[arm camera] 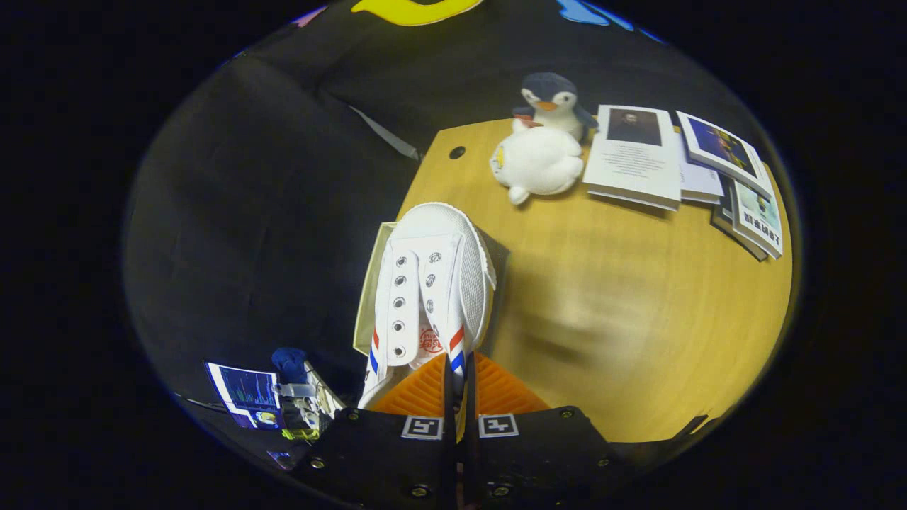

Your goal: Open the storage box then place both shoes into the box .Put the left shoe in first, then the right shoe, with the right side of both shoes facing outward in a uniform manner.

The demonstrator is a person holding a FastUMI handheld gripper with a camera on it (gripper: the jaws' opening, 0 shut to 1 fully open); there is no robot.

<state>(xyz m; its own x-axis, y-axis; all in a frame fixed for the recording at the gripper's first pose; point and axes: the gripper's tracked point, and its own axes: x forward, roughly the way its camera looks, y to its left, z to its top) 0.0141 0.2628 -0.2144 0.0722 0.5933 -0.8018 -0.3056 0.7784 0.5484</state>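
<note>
One white shoe (425, 297) hangs pinched at its heel edge in the narrow claw (459, 372). It is held toe-forward over the box (370, 283) at the counter (638, 297) edge, probably for lowering inside.

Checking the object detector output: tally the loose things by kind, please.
Shoes: 1, white shoe, clamped in the tool, over the box.
Plush toys: 2, penguin, white plush.
Booklets: about 4; the stack overlaps.
Boxes: 1.
Total: about 8.
</note>
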